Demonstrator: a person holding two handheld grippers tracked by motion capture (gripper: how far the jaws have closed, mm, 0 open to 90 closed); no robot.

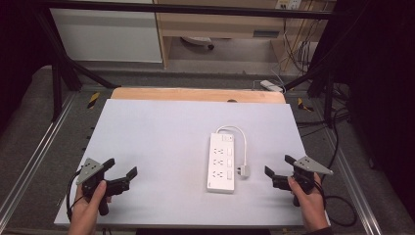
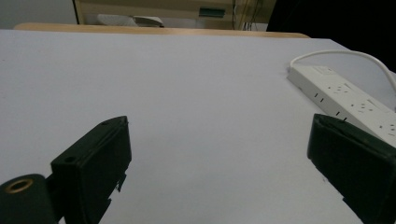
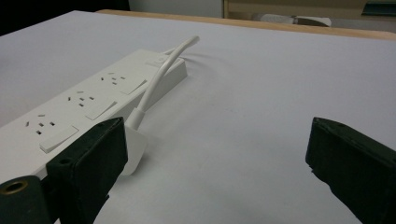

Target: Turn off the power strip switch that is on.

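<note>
left tool (image 1: 122, 169) spread | right tool (image 1: 277, 165) spread | power strip (image 1: 221, 162) between, no legible markings

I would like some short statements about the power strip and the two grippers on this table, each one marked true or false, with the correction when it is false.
1. The power strip lies flat on the white table surface. True.
2. The left gripper is shut on the plug. False: its jaws stand wide apart and hold nothing.
3. The plug lies on the table beside the strip, on the side toward the right gripper. True.
4. The strip's cable runs off the far edge of the table. False: it loops from the strip's far end back to the plug beside it.
5. The right gripper is open. True.
6. The plug is pushed into one of the strip's sockets. False: it lies loose on the table.
</note>
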